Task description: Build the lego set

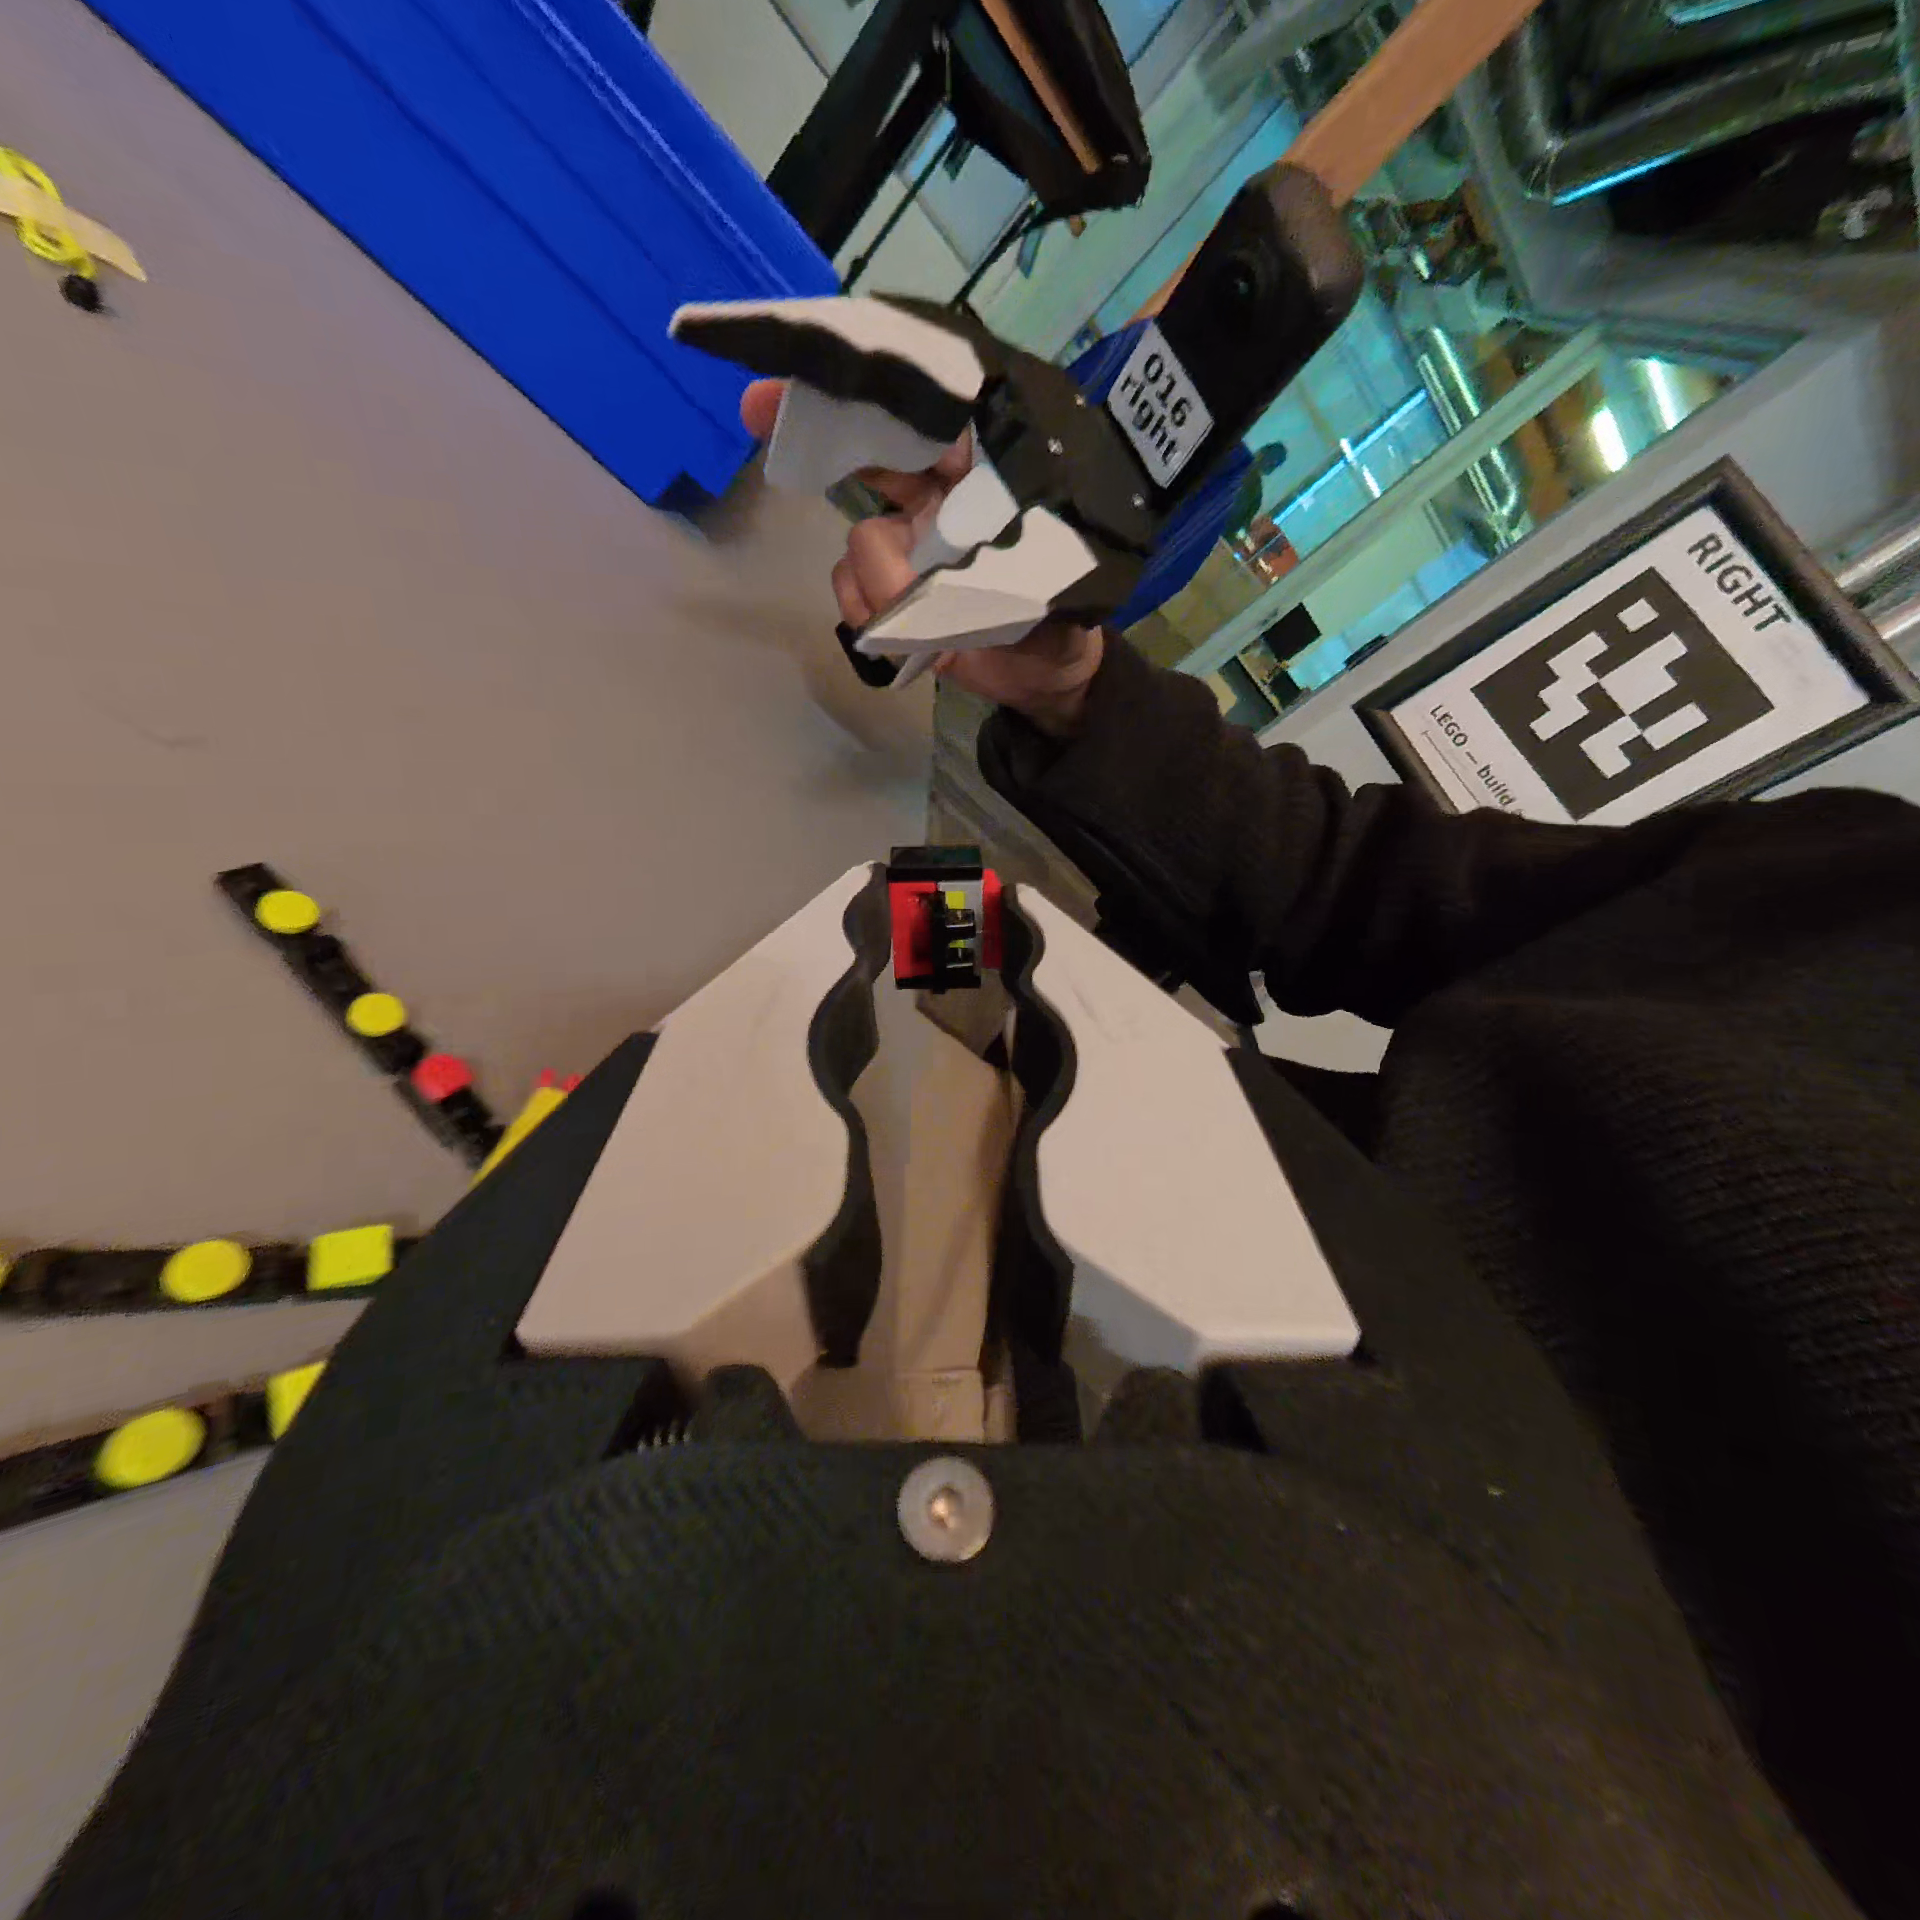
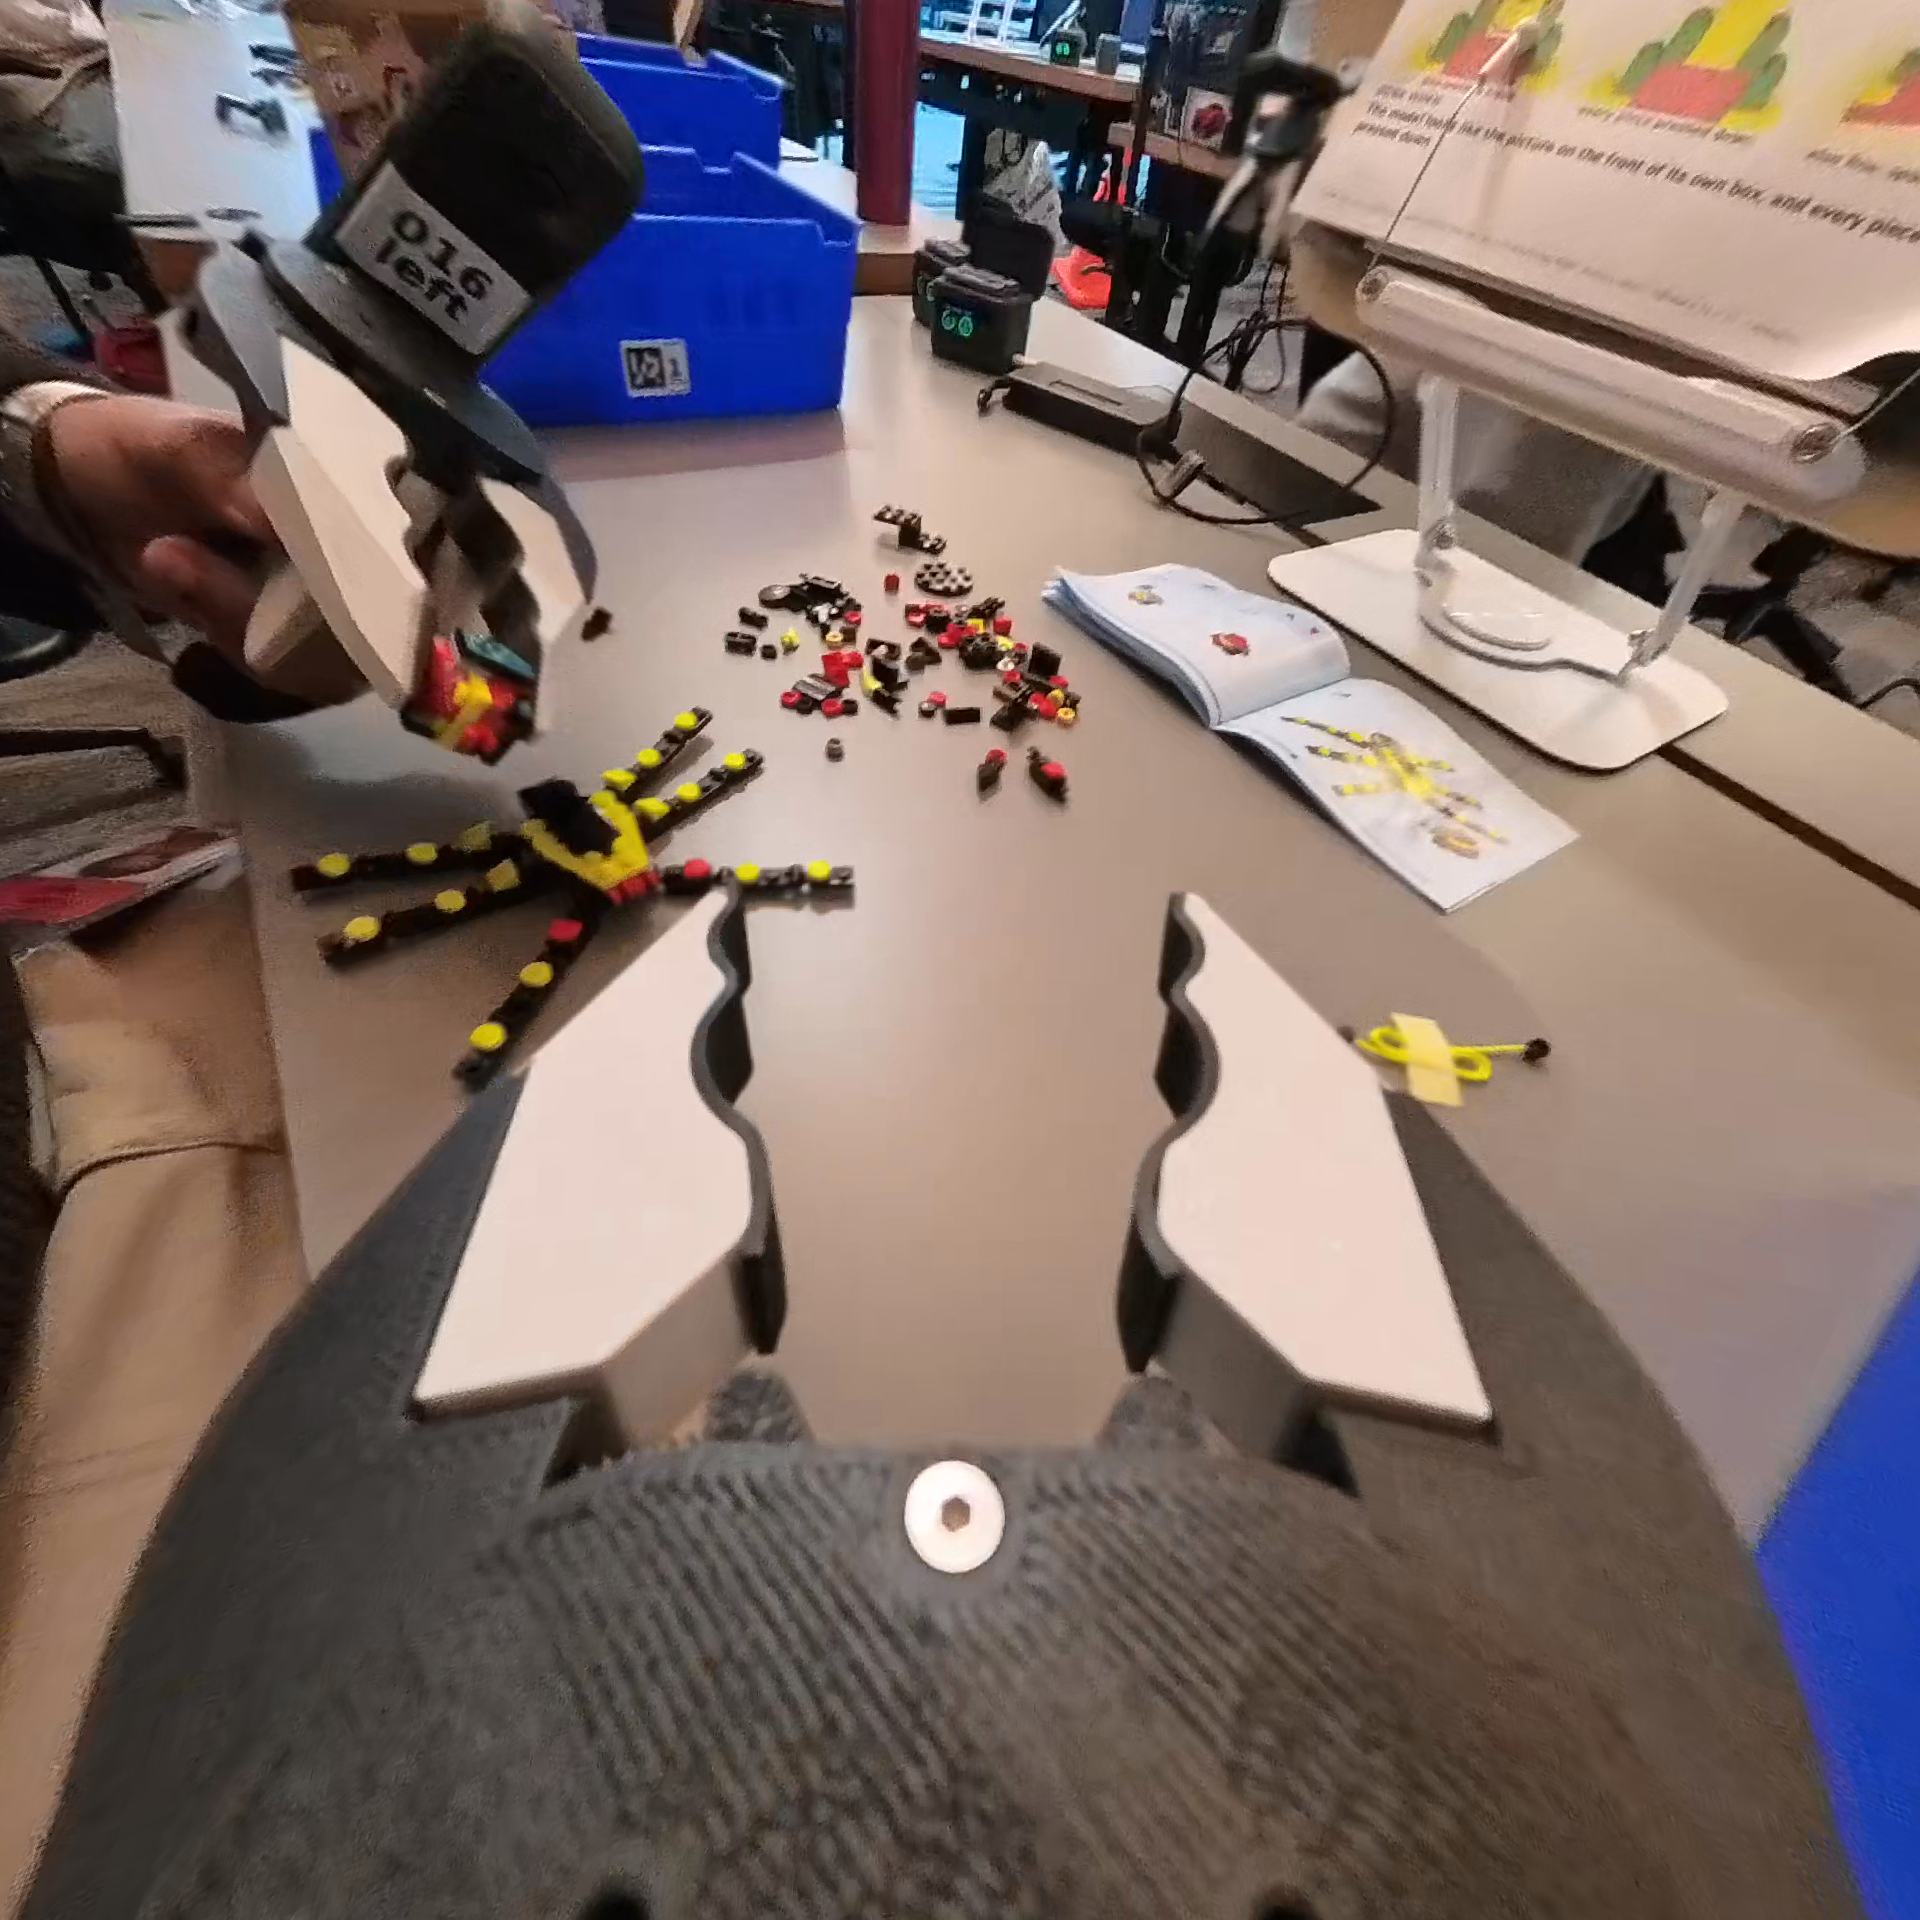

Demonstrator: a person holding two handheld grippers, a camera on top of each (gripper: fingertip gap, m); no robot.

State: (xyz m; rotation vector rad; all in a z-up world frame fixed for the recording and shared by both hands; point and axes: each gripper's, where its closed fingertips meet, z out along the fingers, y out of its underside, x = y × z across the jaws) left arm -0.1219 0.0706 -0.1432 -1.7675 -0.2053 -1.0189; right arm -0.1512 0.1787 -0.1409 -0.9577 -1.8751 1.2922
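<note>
While my left gripper (image 1: 943, 914) is held up off the table (image 2: 1039, 935), its two fingers are clamped on a small red, yellow and black lego block (image 1: 943, 928), pinched right at the fingertips. From the right wrist view that same block (image 2: 470, 694) hangs at the tips of the left gripper (image 2: 488, 665), above and just to the left of the spider-like lego model (image 2: 582, 862) lying flat on the table.

My right gripper (image 2: 954, 925) has its fingers spread wide apart with nothing between them; only bare table shows in the gap. The model sits just beyond my right gripper's left fingertip (image 2: 717, 935), one of its black legs with yellow studs running almost up to that tip. Farther ahead of my fingers lies a scatter of loose red, black and yellow pieces (image 2: 914, 655), and ahead to the right an open instruction booklet (image 2: 1299, 717). Close to my right finger's outer side is a yellow cord with tape (image 2: 1429, 1055).

In the left wrist view my right gripper (image 1: 821, 499) floats ahead of my left fingers, its fingers parted, with a blue bin (image 1: 499, 208) behind it. Off to the left of my left fingers some of the model's legs (image 1: 343, 997) rest on the table.
</note>
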